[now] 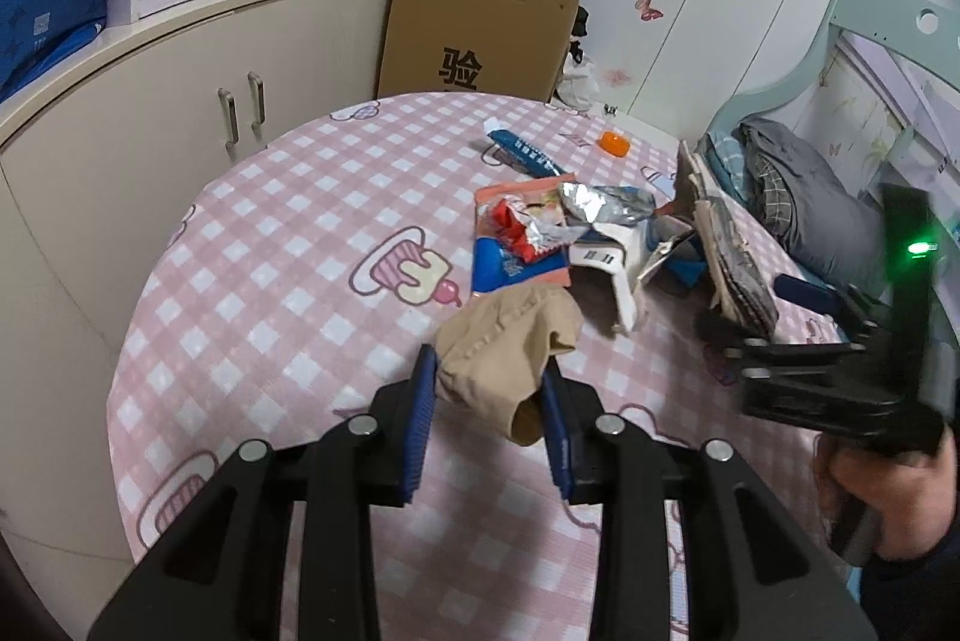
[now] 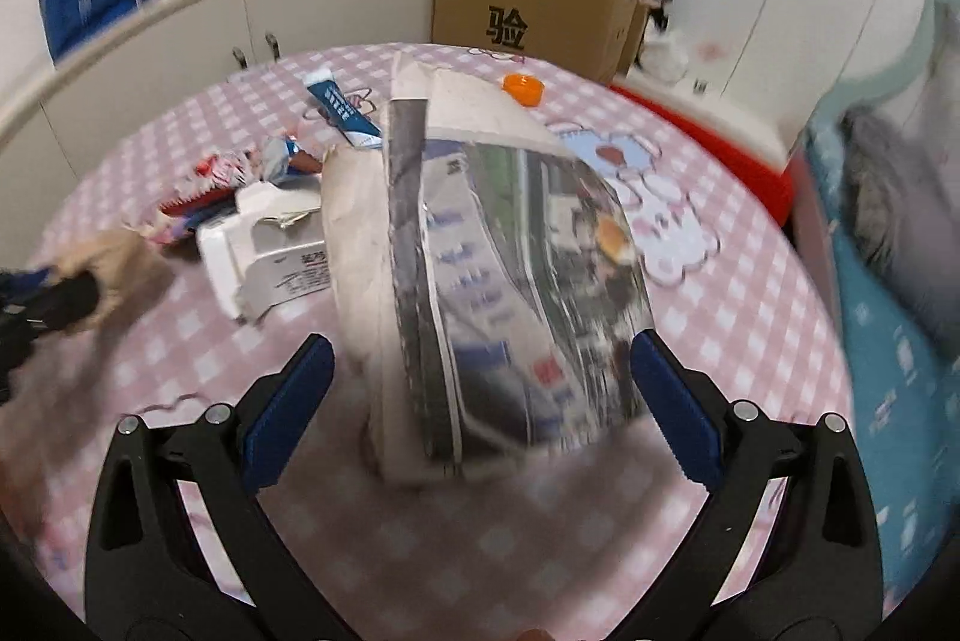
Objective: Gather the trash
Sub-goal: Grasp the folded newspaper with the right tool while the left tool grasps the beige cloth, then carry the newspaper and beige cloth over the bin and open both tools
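Pink checked cloth [image 1: 270, 233] covers the table in front of you, and behind it stands one brown cardboard box [image 1: 480, 29], whose inside you cannot see from either camera.

Your left gripper [image 1: 489, 389] is clamped on a crumpled tan paper wad [image 1: 510, 347], pinched between its two blue pads just above the cloth. Your right gripper [image 2: 483, 395] stands wide, its pads apart on either side of a printed paper bag [image 2: 498, 281] that stands up from the table; nothing presses on the bag, and motion blur makes its print unreadable.

Beyond the wad lies the rest of the trash: one red snack wrapper [image 1: 522, 227], one silver foil wrapper [image 1: 600, 203], one white carton [image 1: 612, 269], one blue tube [image 1: 522, 152] and one orange cap [image 1: 615, 143]. A flat pink and blue packet [image 1: 510, 269] lies partly hidden under the wrappers.

At the right edge of the left view, only part of your hand [image 1: 882, 473] shows.
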Demonstrator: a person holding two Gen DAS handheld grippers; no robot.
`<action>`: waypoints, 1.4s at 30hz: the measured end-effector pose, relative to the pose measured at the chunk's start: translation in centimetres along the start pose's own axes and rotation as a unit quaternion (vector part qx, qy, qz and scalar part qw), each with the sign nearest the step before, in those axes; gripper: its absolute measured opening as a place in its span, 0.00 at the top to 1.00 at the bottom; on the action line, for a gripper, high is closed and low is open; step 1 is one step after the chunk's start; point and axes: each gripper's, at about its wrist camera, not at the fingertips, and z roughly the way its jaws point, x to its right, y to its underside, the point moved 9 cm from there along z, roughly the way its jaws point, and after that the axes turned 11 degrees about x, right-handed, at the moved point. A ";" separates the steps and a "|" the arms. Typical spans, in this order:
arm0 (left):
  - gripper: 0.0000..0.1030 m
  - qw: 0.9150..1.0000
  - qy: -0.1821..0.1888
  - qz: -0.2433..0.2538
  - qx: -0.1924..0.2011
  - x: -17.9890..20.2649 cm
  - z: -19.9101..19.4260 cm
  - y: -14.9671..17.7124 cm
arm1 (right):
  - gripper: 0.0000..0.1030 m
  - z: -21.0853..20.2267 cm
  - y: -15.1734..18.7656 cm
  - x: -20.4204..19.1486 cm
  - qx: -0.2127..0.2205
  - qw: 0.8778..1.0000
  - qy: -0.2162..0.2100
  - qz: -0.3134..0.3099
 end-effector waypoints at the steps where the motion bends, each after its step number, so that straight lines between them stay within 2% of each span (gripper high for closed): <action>1: 0.69 1.000 0.002 -0.001 0.000 0.2 -0.2 0.1 | 0.08 0.4 0.1 -0.1 -0.002 1.000 0.003 -0.007; 4: 0.69 1.000 0.006 -0.001 0.002 0.6 -0.7 0.3 | 0.36 0.0 -0.1 1.7 0.011 0.999 -0.005 0.042; 6: 0.69 1.000 0.008 0.001 0.002 1.1 -1.0 0.4 | 0.46 -1.2 -0.5 3.0 0.024 0.994 -0.044 0.093; 7: 0.69 1.000 0.010 0.003 0.002 1.4 -1.1 0.5 | 0.56 -1.7 -0.8 3.6 0.029 0.993 -0.049 0.103; 10: 0.69 1.000 0.016 0.008 0.004 2.3 -1.1 0.2 | 0.66 -3.6 -1.5 6.0 0.046 0.986 -0.058 0.147; 14: 0.69 0.999 0.029 0.016 0.008 4.1 -1.2 -0.1 | 0.67 -4.6 -1.7 8.8 0.051 0.983 -0.044 0.172; 18: 0.69 0.999 0.039 0.024 0.006 5.6 -0.9 -0.3 | 0.67 -3.2 -1.3 10.1 0.027 0.985 -0.042 0.167; 21: 0.69 0.999 0.042 0.028 0.006 6.3 -1.0 -0.4 | 0.73 -2.1 -1.7 9.8 0.027 0.985 -0.066 0.159; 23: 0.69 0.999 0.042 0.028 0.009 6.6 -1.1 -0.6 | 0.82 -1.5 -1.9 9.6 0.027 0.984 -0.080 0.159; 25: 0.69 0.999 0.042 0.029 0.012 6.8 -1.3 -0.9 | 0.88 -1.2 -2.1 9.5 0.032 0.982 -0.096 0.162; 27: 0.69 0.999 0.042 0.028 0.017 7.1 -1.5 -1.3 | 0.92 -1.6 -2.3 9.5 0.045 0.974 -0.123 0.184; 30: 0.69 0.998 0.042 0.030 0.022 7.5 -1.6 -1.9 | 0.92 -2.8 -2.6 10.3 0.071 0.969 -0.125 0.203; 36: 0.69 0.998 0.052 0.039 0.028 9.3 -1.6 -2.7 | 0.92 -5.1 -2.7 12.2 0.097 0.962 -0.124 0.224; 42: 0.69 0.995 0.073 0.057 0.033 12.8 -1.8 -3.1 | 0.92 -8.5 -2.6 15.1 0.127 0.953 -0.124 0.244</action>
